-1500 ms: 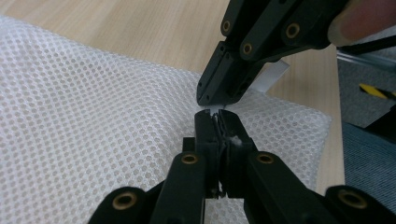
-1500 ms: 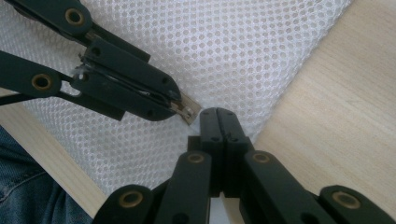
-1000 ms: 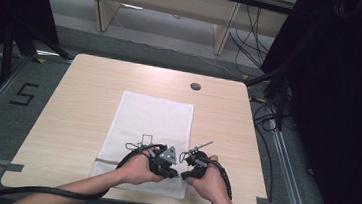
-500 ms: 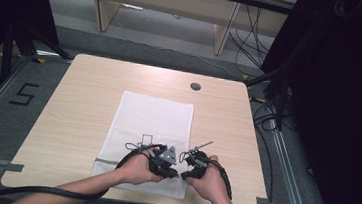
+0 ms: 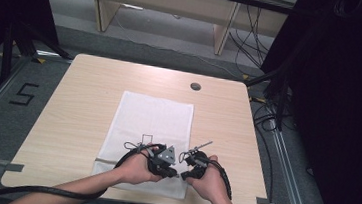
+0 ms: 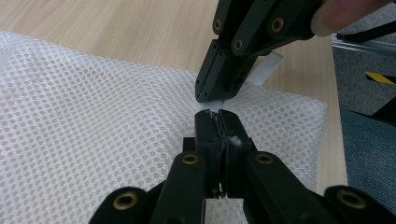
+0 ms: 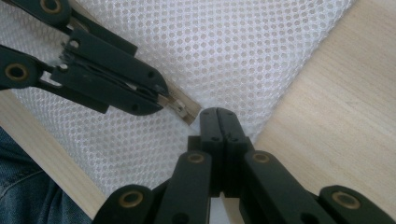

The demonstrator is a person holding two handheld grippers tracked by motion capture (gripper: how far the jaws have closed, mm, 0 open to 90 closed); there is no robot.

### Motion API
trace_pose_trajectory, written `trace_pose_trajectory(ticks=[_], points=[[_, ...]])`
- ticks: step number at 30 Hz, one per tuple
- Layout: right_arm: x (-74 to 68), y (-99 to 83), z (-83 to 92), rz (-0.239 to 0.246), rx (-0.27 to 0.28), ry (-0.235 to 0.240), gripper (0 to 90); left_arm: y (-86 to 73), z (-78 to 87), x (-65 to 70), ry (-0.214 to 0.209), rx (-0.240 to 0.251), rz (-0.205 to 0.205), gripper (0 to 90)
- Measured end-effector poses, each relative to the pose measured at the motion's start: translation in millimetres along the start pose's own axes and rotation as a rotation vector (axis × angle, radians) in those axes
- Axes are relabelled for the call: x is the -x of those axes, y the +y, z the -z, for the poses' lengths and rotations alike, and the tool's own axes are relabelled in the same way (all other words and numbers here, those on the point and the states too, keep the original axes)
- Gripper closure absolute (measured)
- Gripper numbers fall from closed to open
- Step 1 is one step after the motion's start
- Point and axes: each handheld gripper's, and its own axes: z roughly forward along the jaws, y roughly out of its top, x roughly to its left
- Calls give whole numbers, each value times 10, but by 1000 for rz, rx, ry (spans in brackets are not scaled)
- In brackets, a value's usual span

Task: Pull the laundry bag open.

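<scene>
A white mesh bag [image 5: 150,134] lies flat on the counter [image 5: 84,97], toward its near edge. The left hand-held gripper [image 5: 171,172] and right hand-held gripper [image 5: 184,174] meet at the bag's near right corner, both clamped on its edge.

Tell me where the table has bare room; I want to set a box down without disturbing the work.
Bare wood lies left of the white mesh bag and behind it near the round hole; a narrower strip runs along its right. The near edge is crowded: both tongs, left and right, meet there.
</scene>
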Motion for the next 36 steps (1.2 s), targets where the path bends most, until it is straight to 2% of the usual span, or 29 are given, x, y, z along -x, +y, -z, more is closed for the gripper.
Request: trace_pose_trajectory(ticks=[5,6,11,14,18,19,21,24,30,34,36], points=[[4,-2,3,6,-1,5,900,-4,0,-1,-2,4,10,875],[-2,-3,6,3,-3,3,900,-3,1,-7,-3,3,-6,874],[-1,-7,4,7,2,1,900,0,2,7,-3,5,-7,875],[-3,-3,0,8,1,0,900,8,19,9,4,-2,-28,875],[-7,1,-1,12,-1,-3,900,-2,59,1,1,-2,-13,875],[-8,1,0,11,-1,-4,900,-3,66,-12,0,-1,-28,875],[-7,1,-1,11,-1,-4,900,-15,63,-4,0,5,-6,875],[-7,0,-1,10,0,-3,900,-21,60,-2,2,9,-2,875],[-7,0,-5,7,4,-2,900,-22,57,-2,3,9,-3,874],[-10,6,4,1,-12,-3,900,-17,64,-16,-4,3,-13,875],[-6,1,-2,7,1,-2,900,-16,66,-17,-5,4,-12,875]])
